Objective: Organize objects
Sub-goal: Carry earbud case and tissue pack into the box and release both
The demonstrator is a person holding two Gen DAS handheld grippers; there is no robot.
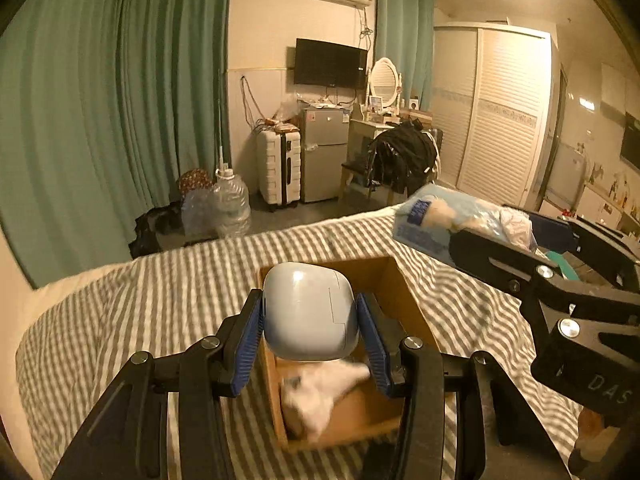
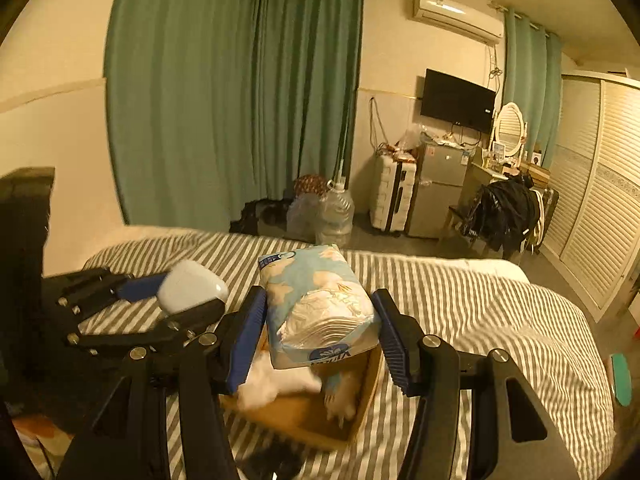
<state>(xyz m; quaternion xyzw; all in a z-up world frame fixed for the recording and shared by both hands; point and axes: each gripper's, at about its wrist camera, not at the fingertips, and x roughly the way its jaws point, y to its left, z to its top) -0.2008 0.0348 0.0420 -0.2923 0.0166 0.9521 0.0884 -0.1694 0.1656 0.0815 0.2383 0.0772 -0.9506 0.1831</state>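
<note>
Cardboard box (image 1: 404, 292) on bed (image 1: 160, 300) holds white fluffy item (image 1: 324, 390). Left tongs (image 1: 310, 330) clamp pale-blue case (image 1: 308, 312); right tongs (image 2: 320, 330) clamp tissue pack (image 2: 320, 304), long axis pointing away.

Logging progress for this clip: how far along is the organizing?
Done: a white fluffy item lies in the cardboard box on the striped bed. In hand: the left gripper holds a pale blue case, the right gripper a tissue pack, both above the box. Left: placing both.

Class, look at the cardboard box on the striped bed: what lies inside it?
Inside the cardboard box lies a blurred white fluffy thing. The pale blue case and tissue pack, held above, cover the rest.
</note>
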